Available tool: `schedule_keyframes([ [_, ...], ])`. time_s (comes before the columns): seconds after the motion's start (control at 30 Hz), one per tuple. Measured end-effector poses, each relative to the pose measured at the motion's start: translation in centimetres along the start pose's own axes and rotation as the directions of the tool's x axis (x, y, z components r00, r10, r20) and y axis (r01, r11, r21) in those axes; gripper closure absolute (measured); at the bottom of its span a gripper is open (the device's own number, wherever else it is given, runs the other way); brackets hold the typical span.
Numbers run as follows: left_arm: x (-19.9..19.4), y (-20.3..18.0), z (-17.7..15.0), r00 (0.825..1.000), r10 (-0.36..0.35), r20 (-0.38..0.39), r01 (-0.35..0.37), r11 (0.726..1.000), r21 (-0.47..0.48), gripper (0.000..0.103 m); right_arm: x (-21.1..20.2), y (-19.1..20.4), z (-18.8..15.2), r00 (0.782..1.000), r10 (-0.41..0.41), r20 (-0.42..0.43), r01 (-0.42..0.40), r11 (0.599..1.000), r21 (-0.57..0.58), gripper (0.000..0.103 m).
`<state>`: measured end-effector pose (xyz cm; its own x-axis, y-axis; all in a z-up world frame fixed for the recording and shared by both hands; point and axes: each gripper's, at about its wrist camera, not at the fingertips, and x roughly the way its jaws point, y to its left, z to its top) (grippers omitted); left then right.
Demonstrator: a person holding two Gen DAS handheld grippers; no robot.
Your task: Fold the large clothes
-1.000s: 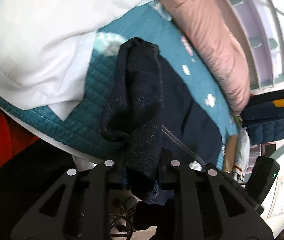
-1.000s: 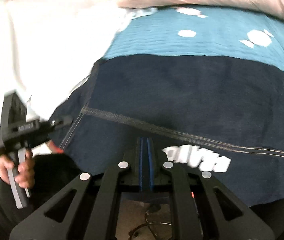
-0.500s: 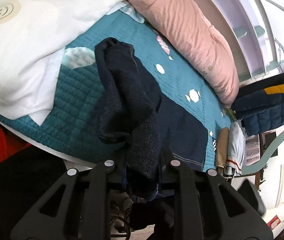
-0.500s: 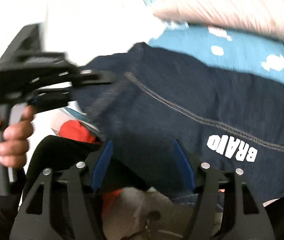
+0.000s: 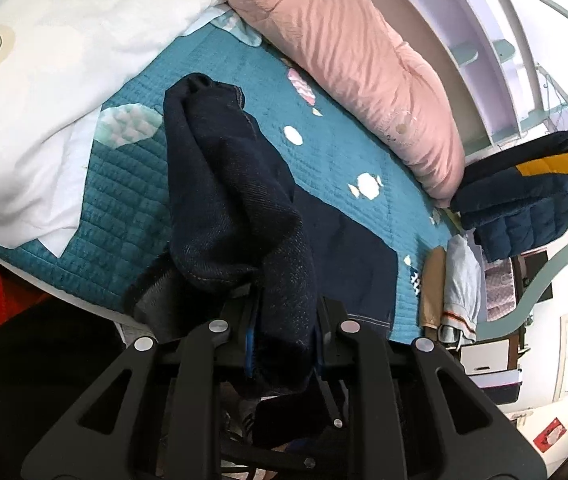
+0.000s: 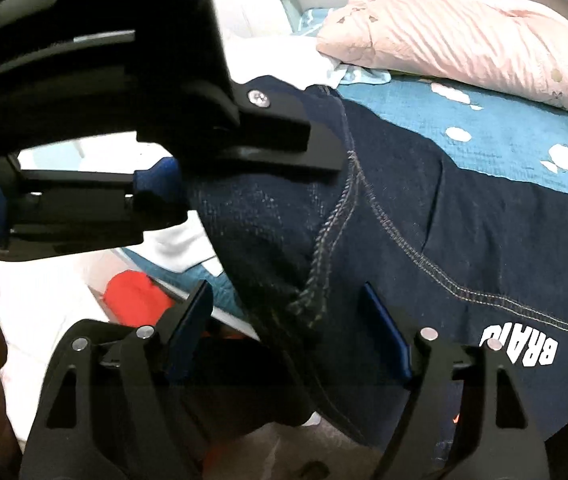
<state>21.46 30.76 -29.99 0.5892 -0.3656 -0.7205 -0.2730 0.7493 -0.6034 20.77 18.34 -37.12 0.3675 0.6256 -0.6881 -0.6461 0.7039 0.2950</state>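
Note:
A dark navy denim garment (image 5: 240, 200) lies on a teal quilted bedspread (image 5: 132, 200), partly bunched and lifted. My left gripper (image 5: 284, 340) is shut on a thick fold of it at the near bed edge. In the right wrist view the same garment (image 6: 484, 220) shows orange stitching and a white "BRAIO" print (image 6: 520, 350). My right gripper (image 6: 288, 332) is open, its blue pads either side of a hanging seam fold. The left gripper (image 6: 156, 184) fills the upper left of that view, clamped on the denim.
A white pillow (image 5: 44, 60) lies at the left, a long pink pillow (image 5: 364, 68) along the far side. A folded navy and yellow puffer jacket (image 5: 532, 196) and other folded clothes (image 5: 456, 280) sit at the right. Something red (image 6: 136, 296) lies below the bed edge.
My right gripper opened from shut and swung left, close to the left gripper, with the denim fold now between its pads. The left gripper kept its hold and lifted the fold.

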Motion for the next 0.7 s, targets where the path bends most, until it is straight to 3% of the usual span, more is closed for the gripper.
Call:
schedule_keyframes([
  [0.07,0.2,0.6,0.0,1.0,0.011,-0.003,-0.011,1.0,-0.012,0.084,0.7,-0.2,-0.2,0.999,-0.043,-0.023,0.043,0.999,-0.008,0.043],
  [0.1,0.3,1.2,0.0,1.0,0.019,-0.003,-0.019,1.0,-0.024,0.084,0.9,-0.7,-0.1,0.999,-0.04,-0.029,0.04,0.999,0.0,0.056],
  [0.2,0.4,3.0,-0.2,1.0,0.008,-0.021,-0.01,0.997,-0.074,0.083,1.9,-2.2,0.0,0.998,-0.005,-0.059,0.008,0.999,0.041,0.079],
  [0.23,0.4,3.3,-0.2,1.0,0.007,-0.019,-0.008,0.996,-0.086,0.08,1.9,-2.4,-0.1,0.998,0.007,-0.063,-0.003,0.998,0.056,0.081],
  [0.3,-0.2,3.8,-0.5,1.0,-0.028,-0.013,0.027,0.995,-0.099,0.073,1.9,-3.2,0.1,0.997,0.037,-0.071,-0.031,0.995,0.092,0.086],
  [0.33,-0.6,3.9,-0.6,0.999,-0.054,-0.007,0.053,0.993,-0.104,0.059,1.7,-3.7,0.2,0.996,0.055,-0.065,-0.047,0.993,0.108,0.087],
  [0.4,-1.9,4.8,-1.0,0.996,-0.086,0.038,0.09,0.989,-0.114,0.047,1.6,-4.5,0.8,0.995,0.078,-0.06,-0.069,0.988,0.135,0.089],
  [0.5,-3.6,7.1,-1.4,0.99,-0.047,0.131,0.071,0.98,-0.186,0.042,1.6,-4.7,1.0,0.993,0.094,-0.066,-0.082,0.984,0.156,0.089],
  [0.57,-2.5,8.7,-1.6,0.997,0.01,0.081,0.008,0.975,-0.223,0.042,1.6,-4.2,0.9,0.993,0.096,-0.073,-0.084,0.985,0.153,0.088],
  [0.67,0.0,10.4,-1.8,1.0,0.014,0.011,-0.011,0.968,-0.251,0.042,1.9,-4.1,0.9,0.991,0.096,-0.09,-0.081,0.984,0.158,0.088],
  [0.7,0.7,10.8,-1.8,1.0,-0.011,0.004,0.012,0.964,-0.265,0.042,2.0,-4.1,0.9,0.991,0.097,-0.096,-0.081,0.984,0.16,0.088],
])
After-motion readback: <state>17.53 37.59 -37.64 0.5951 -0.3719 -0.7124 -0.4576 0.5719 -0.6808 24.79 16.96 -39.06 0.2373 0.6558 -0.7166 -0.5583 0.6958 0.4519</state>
